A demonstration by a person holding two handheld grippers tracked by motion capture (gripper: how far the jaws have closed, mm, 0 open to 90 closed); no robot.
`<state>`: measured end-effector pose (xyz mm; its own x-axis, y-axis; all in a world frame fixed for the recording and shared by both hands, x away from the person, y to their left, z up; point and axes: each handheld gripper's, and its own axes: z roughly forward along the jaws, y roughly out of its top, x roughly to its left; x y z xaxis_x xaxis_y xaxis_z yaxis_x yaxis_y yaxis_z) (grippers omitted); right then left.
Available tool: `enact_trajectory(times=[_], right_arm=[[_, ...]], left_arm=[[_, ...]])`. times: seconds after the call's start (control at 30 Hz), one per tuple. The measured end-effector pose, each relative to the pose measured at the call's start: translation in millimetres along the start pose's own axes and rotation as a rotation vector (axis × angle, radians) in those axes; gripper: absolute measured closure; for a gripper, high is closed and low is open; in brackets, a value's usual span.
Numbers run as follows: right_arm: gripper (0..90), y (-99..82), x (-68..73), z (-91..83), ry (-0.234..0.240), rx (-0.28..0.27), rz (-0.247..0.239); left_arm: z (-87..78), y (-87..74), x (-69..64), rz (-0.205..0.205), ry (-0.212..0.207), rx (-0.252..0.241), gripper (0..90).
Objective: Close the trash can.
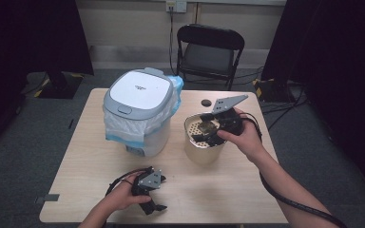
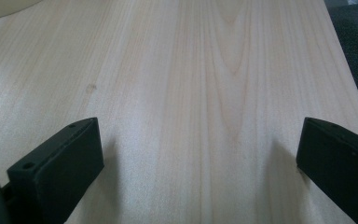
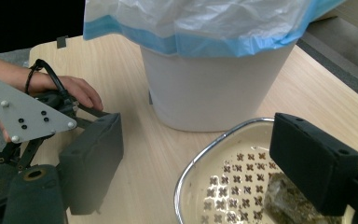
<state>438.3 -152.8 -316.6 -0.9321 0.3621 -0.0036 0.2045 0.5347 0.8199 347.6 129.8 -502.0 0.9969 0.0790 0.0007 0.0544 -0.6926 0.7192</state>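
Left gripper (image 1: pixel 153 205) sits low at near table edge, jaws wide apart, nothing btwn them, over pale wooden table (image 2: pixel 205 70). Right gripper (image 3: pixel 200 158) jaws open astride rim of round metal perforated basket (image 3: pixel 223 182); greenish clump (image 3: pixel 284 205) inside under one jaw, not gripped. White lidded bin w/ blue-edged bag (image 1: pixel 140 111) just beside basket

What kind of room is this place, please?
Probably a lab or office room set up for recording: a plain wooden table on grey carpet, dark curtains at both sides, and a folding chair by the wall.
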Motion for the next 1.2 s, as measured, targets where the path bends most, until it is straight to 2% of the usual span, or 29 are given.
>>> enact_trajectory(times=[0.1, 0.53, 1.2], right_arm=[[17.4, -6.1, -0.5, -2.8, -0.002, -0.004, 0.014], [17.3, -27.9, -1.5, -9.1, -0.013, 0.022, 0.021], [17.4, -58.9, 7.6, -24.6, -0.009, 0.043, 0.023]], left_arm=[[-0.1, 0.0, 0.0, 0.0, 0.0, 0.001, 0.0], [0.2, -0.1, -0.5, -0.01, -0.009, 0.003, 0.0], [0.3, -0.1, -0.6, -0.014, -0.01, 0.003, 0.0]])
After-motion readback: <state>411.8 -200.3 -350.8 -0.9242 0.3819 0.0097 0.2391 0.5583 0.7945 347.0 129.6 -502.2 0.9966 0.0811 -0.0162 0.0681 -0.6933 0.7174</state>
